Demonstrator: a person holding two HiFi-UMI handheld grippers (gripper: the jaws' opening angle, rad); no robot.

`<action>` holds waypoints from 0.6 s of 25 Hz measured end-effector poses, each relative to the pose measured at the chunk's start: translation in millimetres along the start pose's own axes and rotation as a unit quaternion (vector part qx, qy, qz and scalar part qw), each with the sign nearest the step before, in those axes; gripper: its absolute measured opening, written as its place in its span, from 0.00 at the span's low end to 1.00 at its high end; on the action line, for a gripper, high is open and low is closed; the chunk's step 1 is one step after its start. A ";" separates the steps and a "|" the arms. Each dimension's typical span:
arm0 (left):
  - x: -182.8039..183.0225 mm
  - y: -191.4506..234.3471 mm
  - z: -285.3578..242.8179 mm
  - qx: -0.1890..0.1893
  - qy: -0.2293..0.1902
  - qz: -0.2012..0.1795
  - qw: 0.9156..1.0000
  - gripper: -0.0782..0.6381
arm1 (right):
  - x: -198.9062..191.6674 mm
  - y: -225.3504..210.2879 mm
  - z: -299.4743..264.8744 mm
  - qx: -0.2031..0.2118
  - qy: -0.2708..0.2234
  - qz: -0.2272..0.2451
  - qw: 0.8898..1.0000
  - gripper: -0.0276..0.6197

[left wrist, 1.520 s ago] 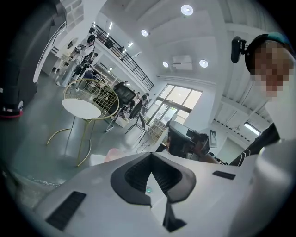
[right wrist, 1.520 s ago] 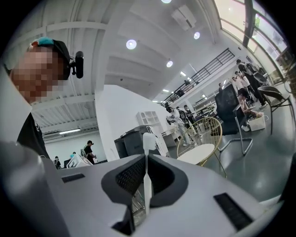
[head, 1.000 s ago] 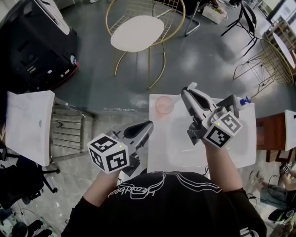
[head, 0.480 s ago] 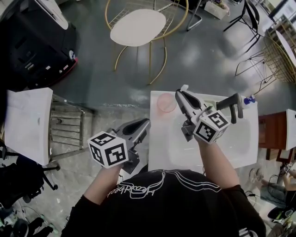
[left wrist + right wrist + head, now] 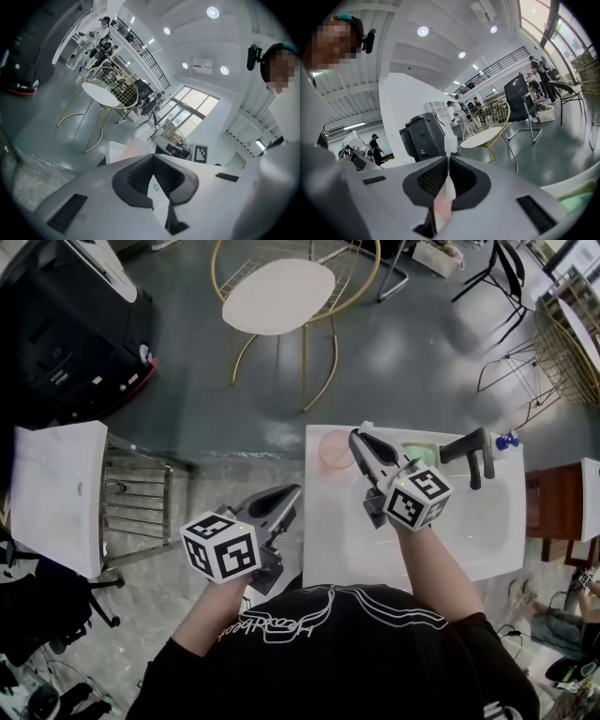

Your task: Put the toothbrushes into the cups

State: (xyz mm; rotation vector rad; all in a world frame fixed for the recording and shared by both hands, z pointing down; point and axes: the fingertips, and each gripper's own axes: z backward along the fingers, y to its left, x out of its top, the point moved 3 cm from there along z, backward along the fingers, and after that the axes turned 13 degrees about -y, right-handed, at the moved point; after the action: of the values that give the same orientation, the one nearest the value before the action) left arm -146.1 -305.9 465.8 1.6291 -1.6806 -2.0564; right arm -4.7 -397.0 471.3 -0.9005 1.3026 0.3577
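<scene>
A translucent pink cup [image 5: 334, 448] stands at the far left corner of the white basin top [image 5: 328, 531]. A green cup [image 5: 418, 454] sits further right, near the black tap [image 5: 472, 449]. My right gripper [image 5: 357, 436] [image 5: 448, 157] is shut on a pinkish-white toothbrush [image 5: 443, 199]; its white bristles [image 5: 450, 143] stick out past the tips, just right of the pink cup. My left gripper [image 5: 292, 492] [image 5: 152, 156] hangs left of the basin, off its edge, jaws shut. A small white sliver with a teal dot [image 5: 153, 190] shows between its pads; what it is cannot be told.
A round white chair with a gold wire frame [image 5: 279, 294] stands on the grey floor beyond the basin. A white table [image 5: 56, 493] and a metal rack [image 5: 136, 507] are at the left. A blue-tipped item [image 5: 507, 440] lies by the tap.
My right gripper has carried the toothbrush leftwards, closer to the pink cup. The left gripper has hardly moved.
</scene>
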 end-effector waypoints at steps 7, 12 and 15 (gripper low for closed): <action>0.6 5.7 0.8 0.005 -0.001 0.004 1.000 0.12 | -1.7 -11.2 -0.2 -0.016 -0.003 -0.013 1.000 0.10; -1.8 8.0 2.1 0.006 0.003 0.001 1.000 0.12 | -4.9 -16.9 1.3 -0.012 -0.016 -0.067 0.998 0.10; -2.3 9.6 3.5 0.008 0.003 0.002 1.000 0.12 | -8.9 -19.9 3.0 -0.012 -0.019 -0.086 0.996 0.10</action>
State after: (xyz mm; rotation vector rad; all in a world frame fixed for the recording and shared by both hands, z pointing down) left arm -152.8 -306.2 473.9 1.6335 -1.7026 -2.0389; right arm 8.5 -405.0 486.9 -1.0142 1.1792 0.2557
